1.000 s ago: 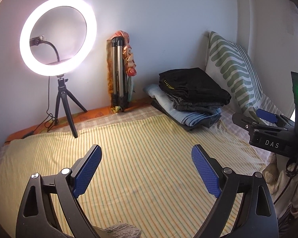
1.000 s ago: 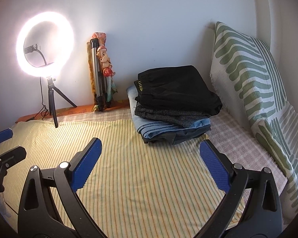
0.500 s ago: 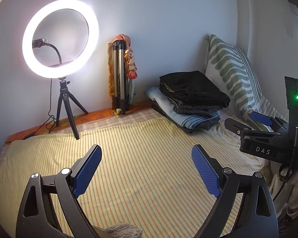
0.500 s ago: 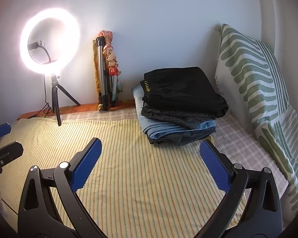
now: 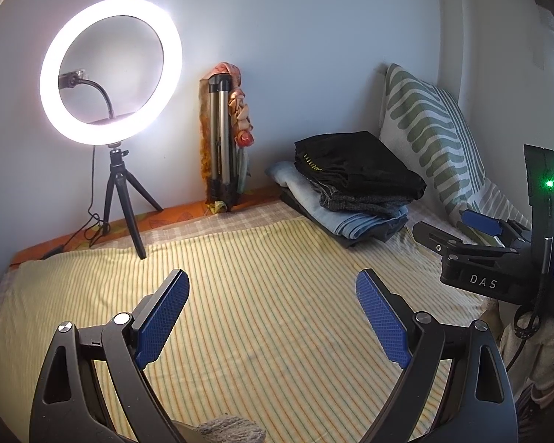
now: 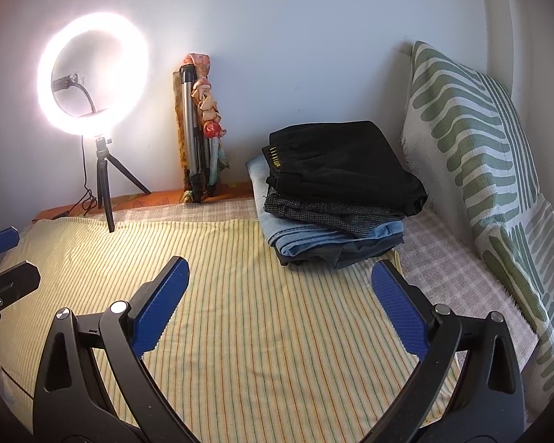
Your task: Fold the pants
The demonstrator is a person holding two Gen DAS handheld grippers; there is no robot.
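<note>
A lit ring light [image 6: 92, 75] stands at far left, a folded tripod [image 6: 195, 136] beside it against the wall. The left gripper [image 5: 271, 317] and right gripper [image 6: 280, 304] both hover wide apart, holding nothing, over the striped sheet [image 6: 247, 313]. The folded pants [image 6: 336, 192] sit stacked right of centre, touching the pillow [image 6: 491, 170].

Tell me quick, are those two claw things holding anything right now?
Left gripper: open, holding nothing, above the striped sheet.
Right gripper: open, holding nothing.
</note>
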